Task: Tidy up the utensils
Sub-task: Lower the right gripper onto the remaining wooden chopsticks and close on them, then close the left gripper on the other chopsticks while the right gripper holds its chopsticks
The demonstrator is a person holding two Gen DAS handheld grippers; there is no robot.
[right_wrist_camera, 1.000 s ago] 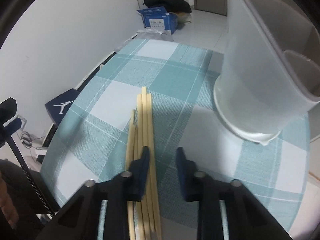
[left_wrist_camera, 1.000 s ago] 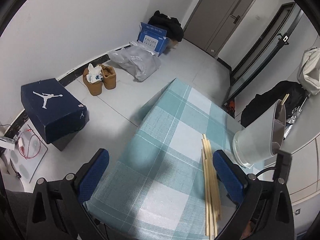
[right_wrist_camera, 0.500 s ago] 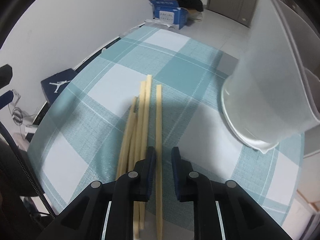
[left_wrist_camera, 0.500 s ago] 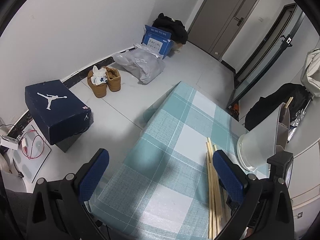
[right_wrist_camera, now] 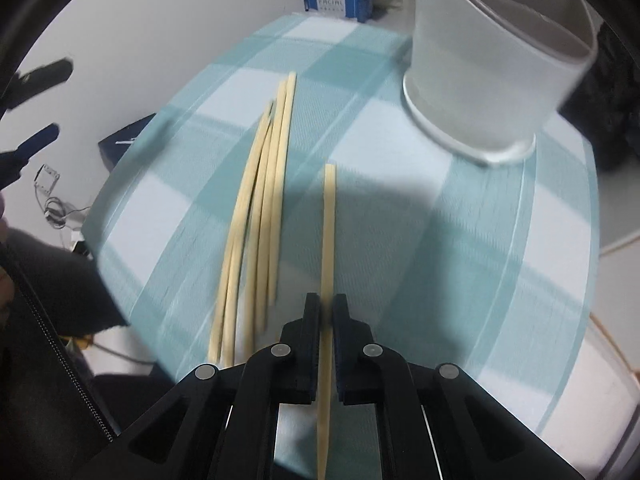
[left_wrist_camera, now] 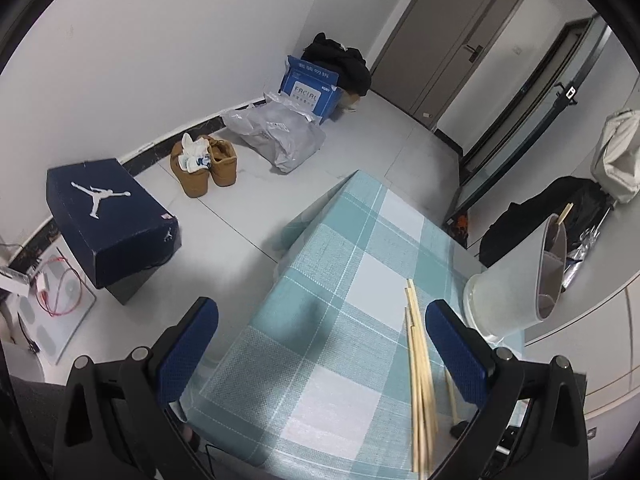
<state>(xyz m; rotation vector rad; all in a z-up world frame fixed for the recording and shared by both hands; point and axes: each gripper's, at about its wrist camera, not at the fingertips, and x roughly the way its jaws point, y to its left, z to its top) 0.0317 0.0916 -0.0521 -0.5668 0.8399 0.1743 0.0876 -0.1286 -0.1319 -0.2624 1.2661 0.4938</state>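
Note:
Several pale wooden chopsticks lie bundled on the teal checked tablecloth. My right gripper points steeply down, its jaws closing with a single chopstick pinched between the pads, set apart to the right of the bundle. The white utensil holder stands just beyond, at the upper right. In the left wrist view, my left gripper hovers open and empty above the cloth, with the bundle beside its right finger. The holder there has one chopstick sticking out.
The table's left edge drops to a tiled floor. On the floor are a dark blue shoe box, brown boots, a grey plastic bag and a blue carton. A black bag sits behind the holder.
My right gripper has narrowed onto one chopstick and drawn it rightwards away from the bundle. The left gripper has stayed open and nearly still.

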